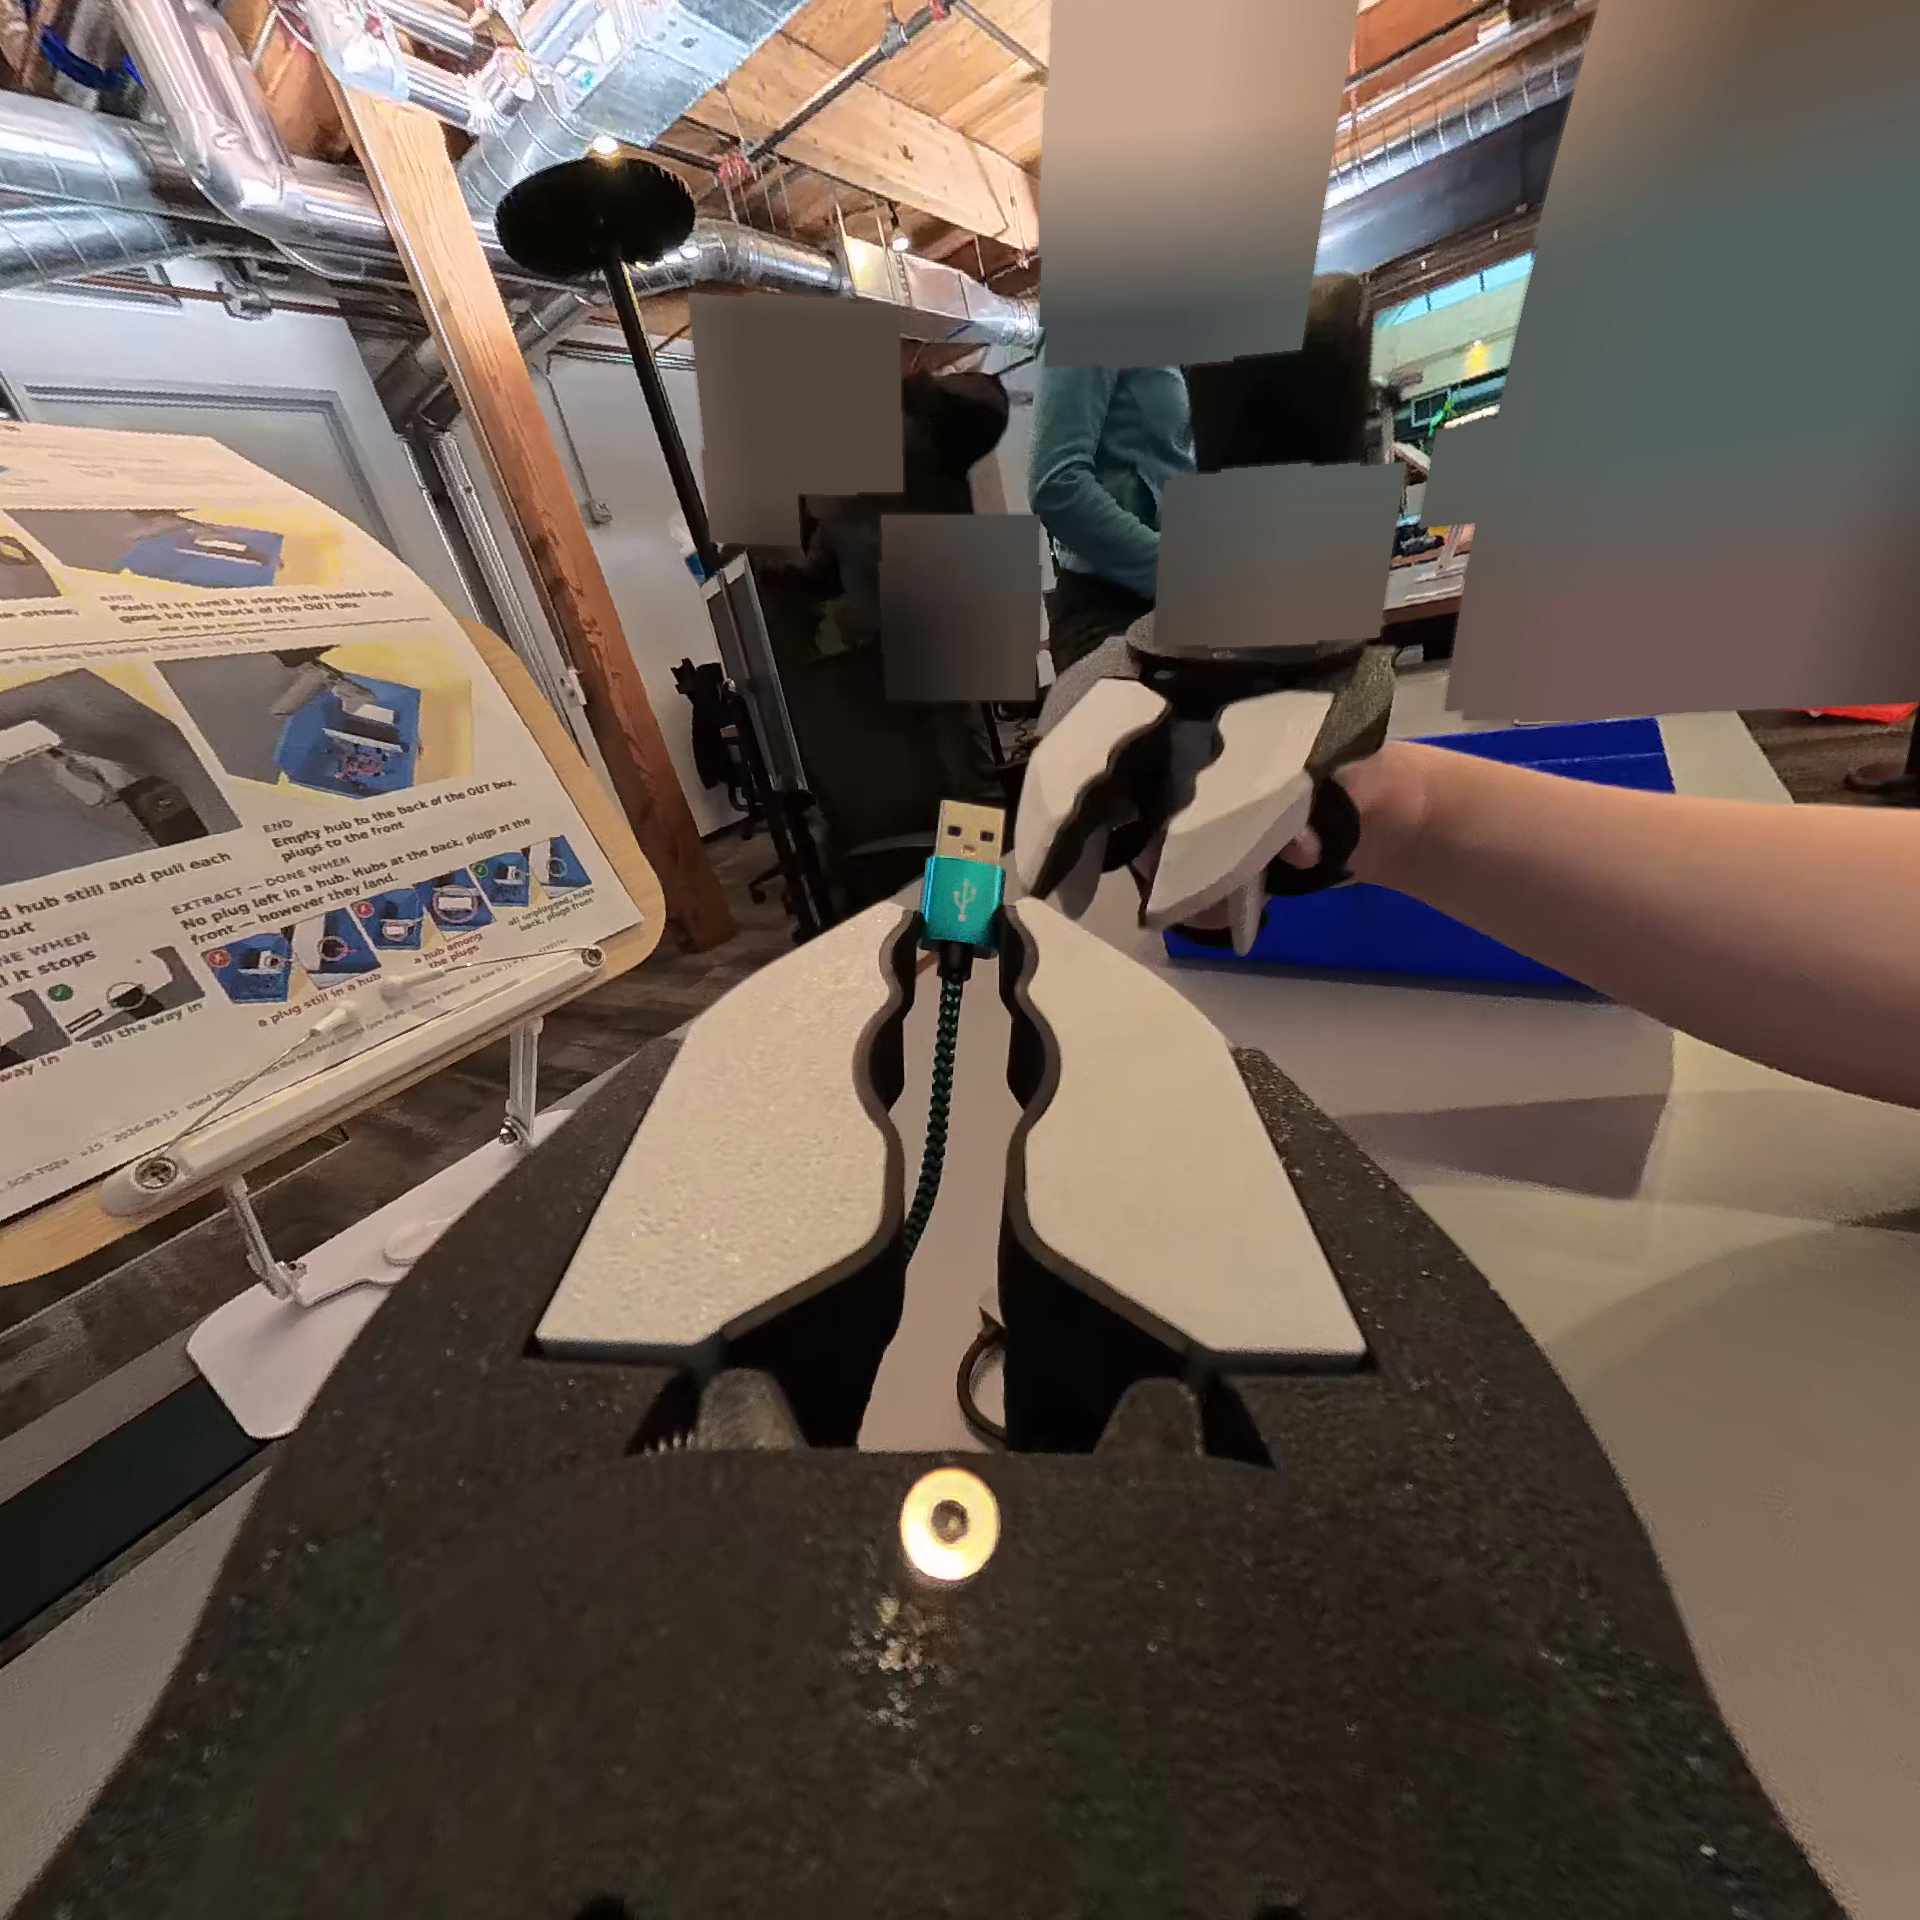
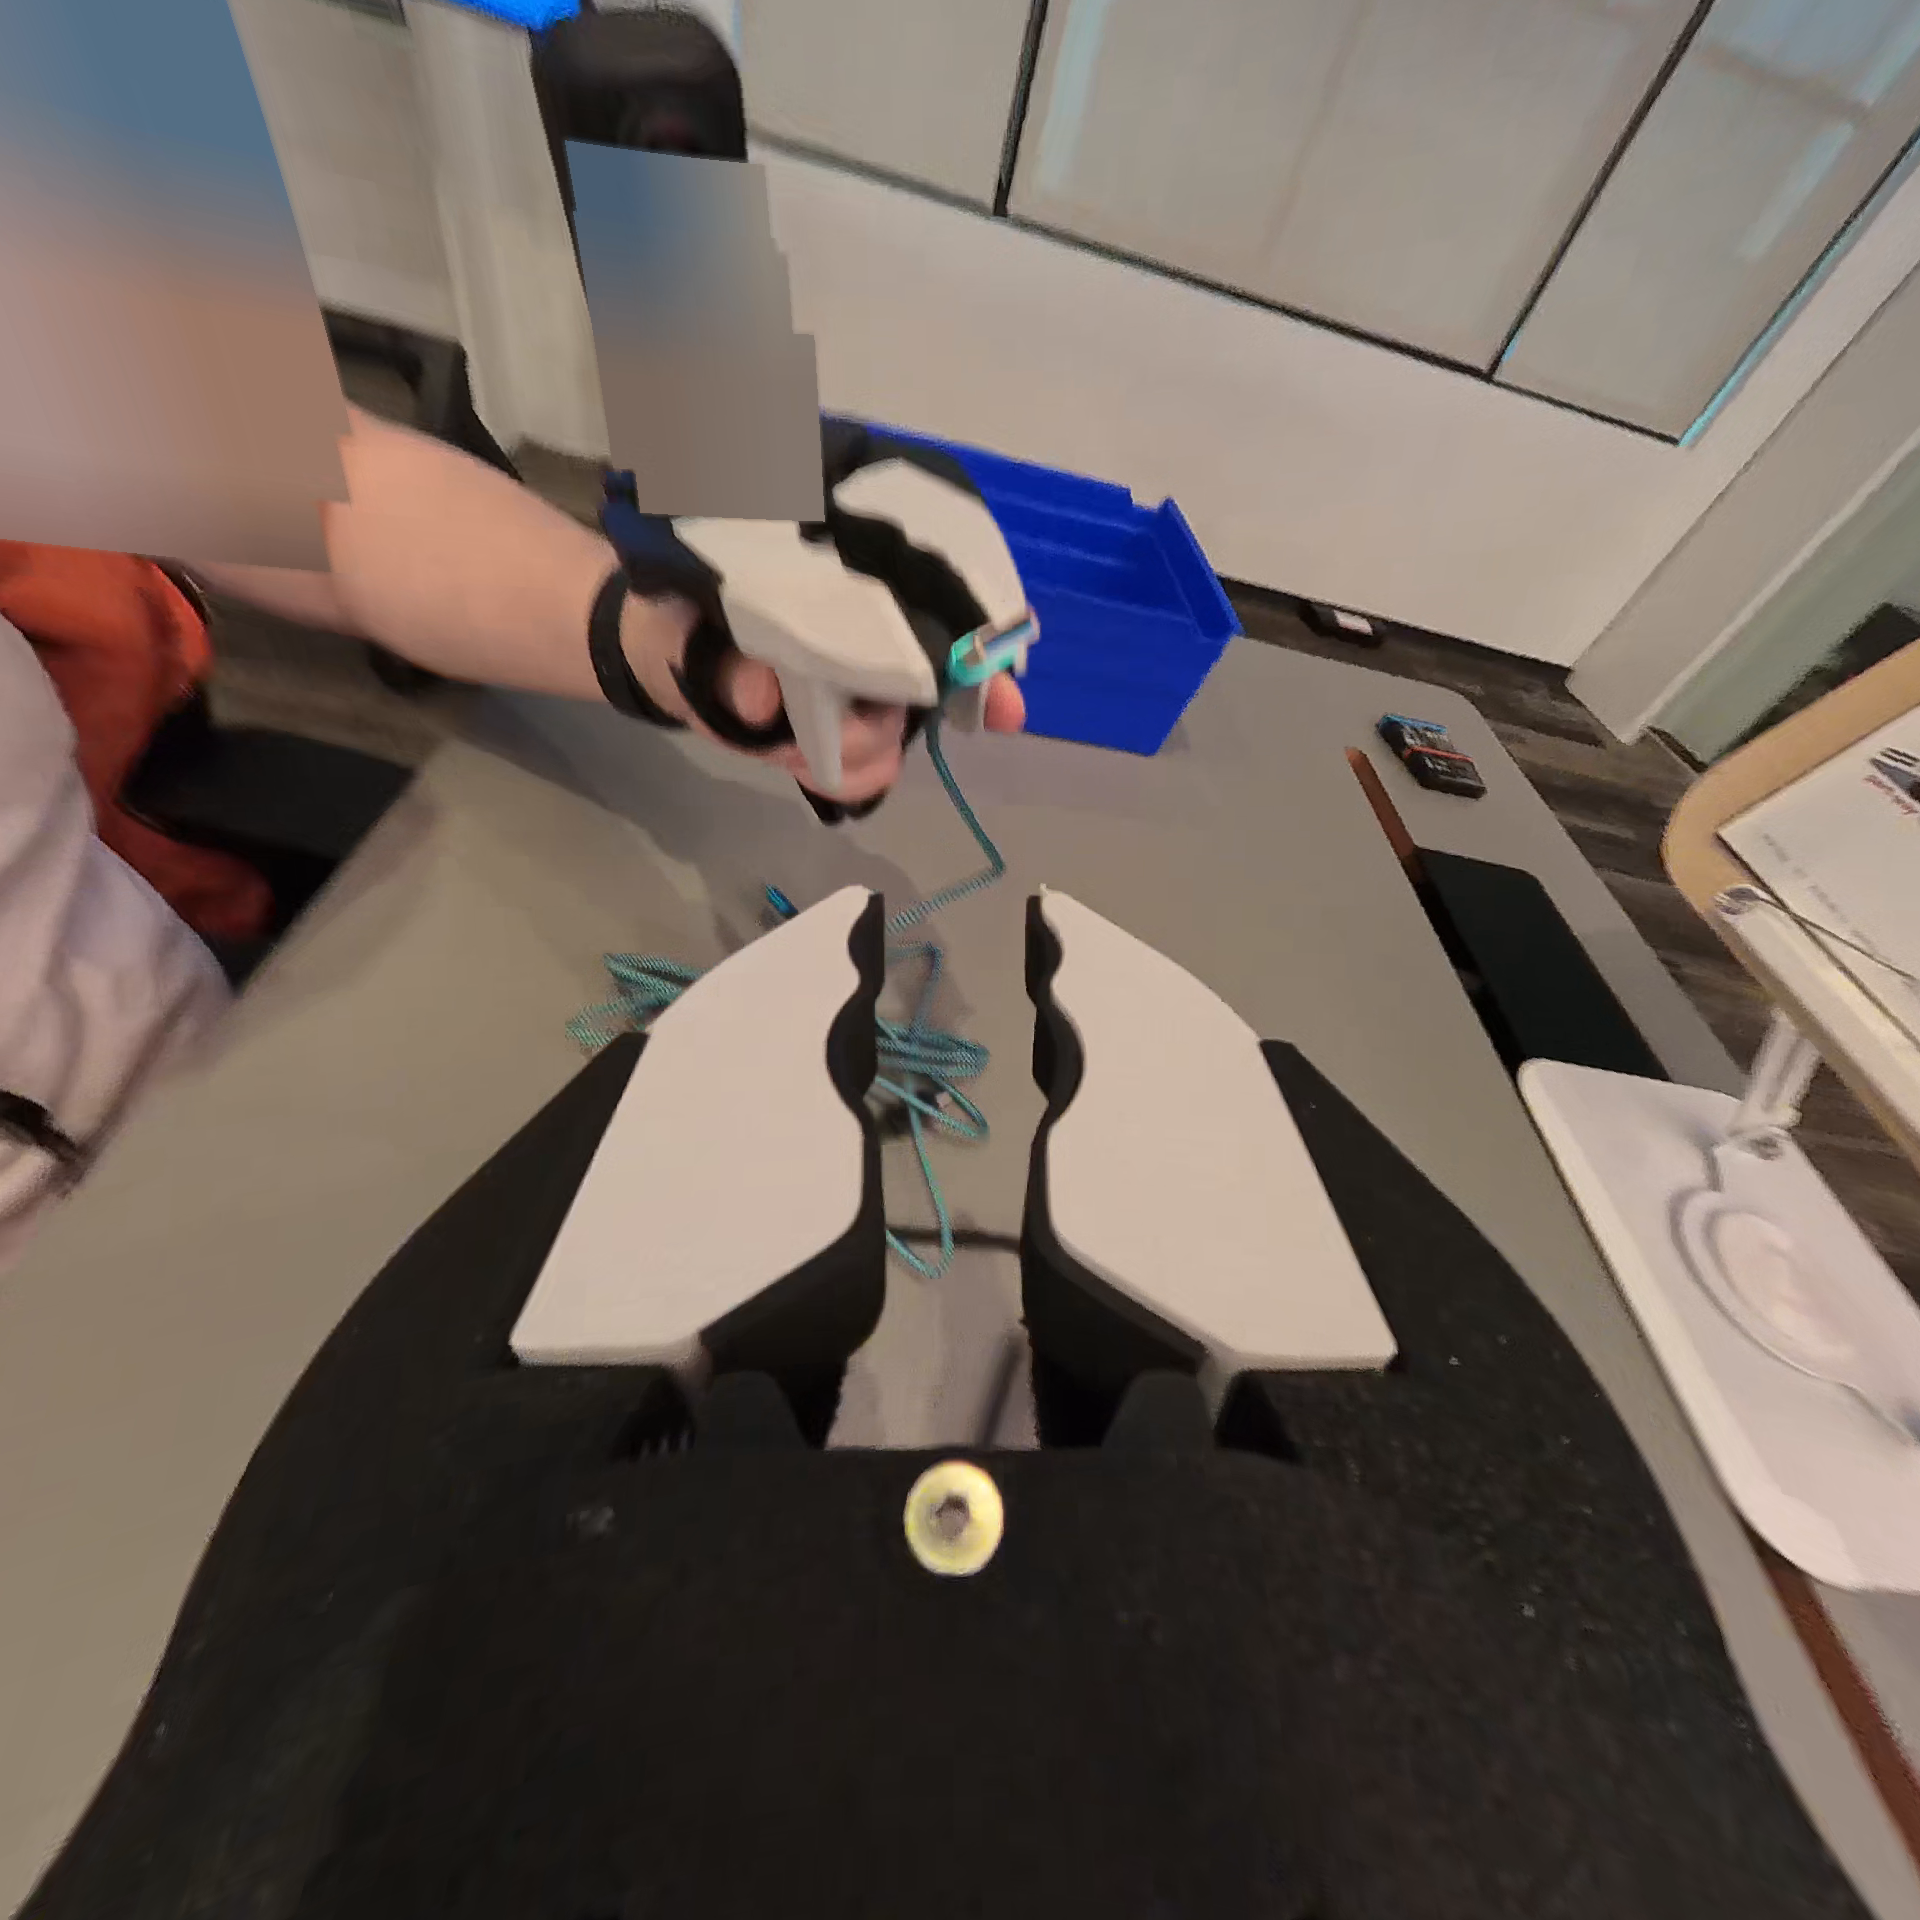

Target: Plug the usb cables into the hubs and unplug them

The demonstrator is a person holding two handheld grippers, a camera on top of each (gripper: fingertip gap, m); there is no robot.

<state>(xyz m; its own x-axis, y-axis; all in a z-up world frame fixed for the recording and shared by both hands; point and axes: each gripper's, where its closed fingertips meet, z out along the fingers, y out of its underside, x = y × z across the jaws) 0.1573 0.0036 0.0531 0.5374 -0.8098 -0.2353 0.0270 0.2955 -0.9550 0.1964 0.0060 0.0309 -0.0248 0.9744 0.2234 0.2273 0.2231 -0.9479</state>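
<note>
1. Your left gripper (image 1: 961, 925) is clamped on the teal USB-A plug (image 1: 964, 888), holding it by the teal shell with the metal tip poking out past the fingertips, up in the air and pointing away from you.
2. The braided teal cable (image 2: 914, 1049) hangs down from that plug and piles up in a loose tangle on the grey table (image 2: 1195, 831), near your right gripper.
3. Your right gripper (image 2: 954, 909) is holding nothing, jaws parted, hovering over the tangle.
4. Handling-wise, I'd guess the plug is light and rigid, so the shell is the right spot to pinch. The cable is floppy, will drag and could snag on its own loops.
5. No hub clearly in sight. There are small dark blocks (image 2: 1434, 753) far right on the table, but I can't tell what they are. A blue bin (image 2: 1122, 623) sits at the far edge.
6. The instruction board (image 1: 260, 831) stands on the left.
</note>
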